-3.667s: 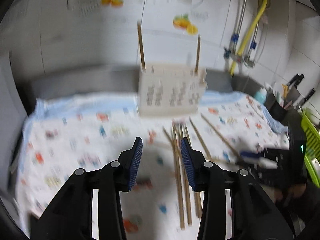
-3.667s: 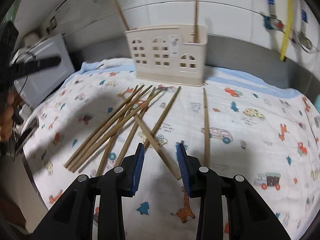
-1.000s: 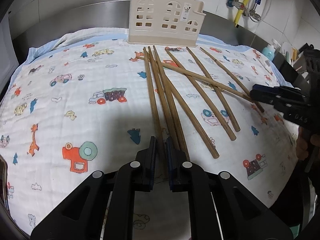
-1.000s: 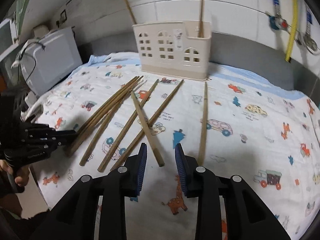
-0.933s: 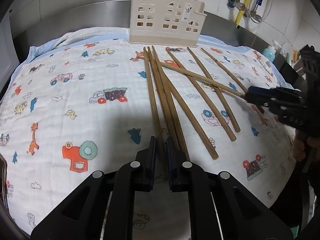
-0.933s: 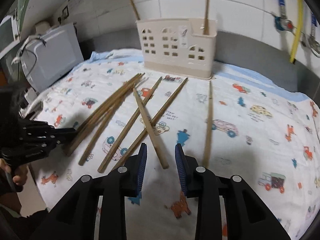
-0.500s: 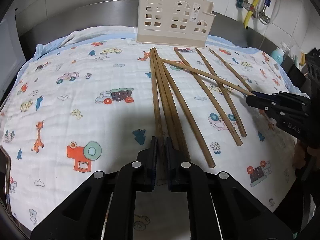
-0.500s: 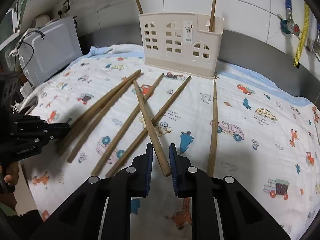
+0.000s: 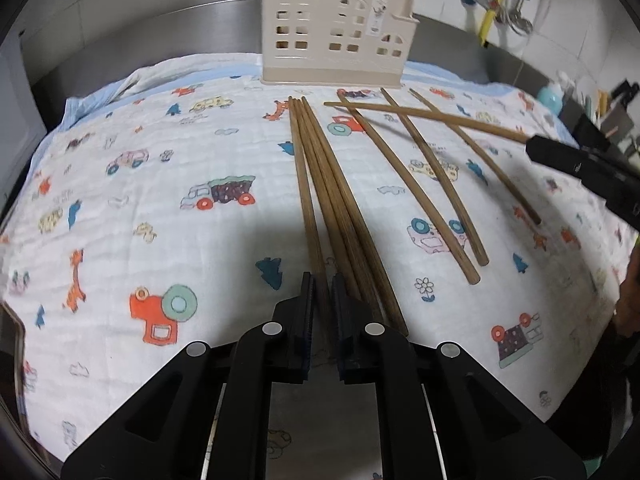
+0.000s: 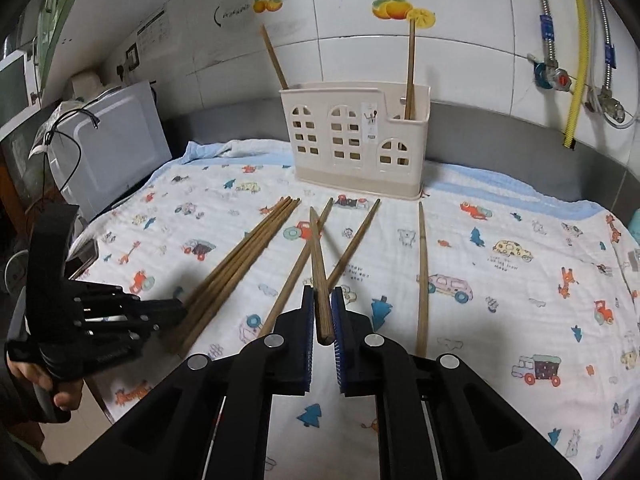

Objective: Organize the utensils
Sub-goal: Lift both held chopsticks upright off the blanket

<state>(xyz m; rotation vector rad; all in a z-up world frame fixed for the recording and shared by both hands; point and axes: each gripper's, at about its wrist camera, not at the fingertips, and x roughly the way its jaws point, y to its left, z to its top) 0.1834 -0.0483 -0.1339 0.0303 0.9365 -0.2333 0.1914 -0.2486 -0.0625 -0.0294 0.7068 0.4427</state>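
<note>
White tiles back a cartoon-print cloth [image 10: 520, 280]. Both grippers angle downward: right gripper [image 10: 323, 312] clamps a raised chopstick [image 10: 318, 264]; left gripper [image 9: 321, 304] pinches the bundle's leftmost chopstick [image 9: 306, 200] near the cloth's front edge.

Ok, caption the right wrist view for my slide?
Right gripper clamps one chopstick above the printed cloth, cream holder behind.

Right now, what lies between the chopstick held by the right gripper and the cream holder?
In the right wrist view, only printed cloth and two loose crossed chopsticks lie between the held chopstick and the holder.
</note>
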